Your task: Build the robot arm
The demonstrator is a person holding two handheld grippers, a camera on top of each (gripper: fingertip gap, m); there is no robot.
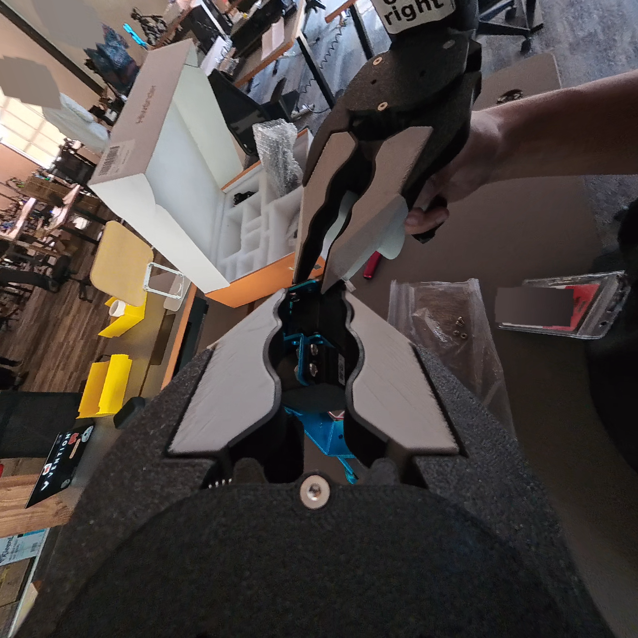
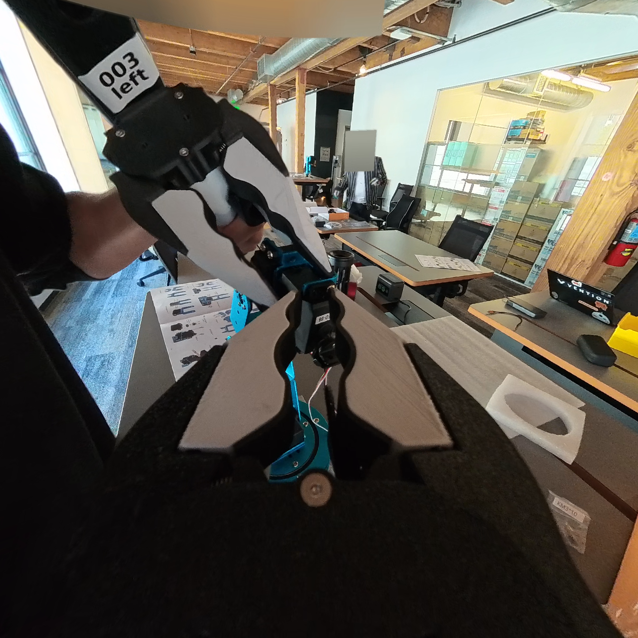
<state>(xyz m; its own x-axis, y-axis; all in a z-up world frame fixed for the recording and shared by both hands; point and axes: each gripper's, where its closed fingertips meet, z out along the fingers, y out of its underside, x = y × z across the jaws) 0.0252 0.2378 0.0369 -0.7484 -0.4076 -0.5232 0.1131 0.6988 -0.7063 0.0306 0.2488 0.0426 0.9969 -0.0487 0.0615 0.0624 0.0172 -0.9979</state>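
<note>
Left wrist view shows the left claw [image 1: 316,321] clenched on the blue-and-black servo assembly [image 1: 310,348], its grey pads pressed to either side of the black servo body. Directly beyond that assembly the right claw [image 1: 312,283] comes in from above, tips closed on the assembly's far blue bracket. Right wrist view confirms this: the right claw [image 2: 315,310] grips a black servo at the assembly's upper end [image 2: 316,324], while the left claw [image 2: 297,286] pinches the blue frame just above it. Below the assembly, a blue round base [image 2: 300,455] sits on the dark counter [image 2: 559,483], with thin wires [image 2: 319,383] hanging between base and servo. Left of the assembly lies an open instruction booklet [image 2: 186,321]; right of it, a white foam cut-out [image 2: 538,417]. Beside the assembly in the left view are a clear bag of screws [image 1: 445,324] and an open white box [image 1: 165,162]. Risk, as judged: two opposed grips on one jointed piece could twist the bracket or strain the wires; a slipping pad could let the upper part drop onto the base.
</note>
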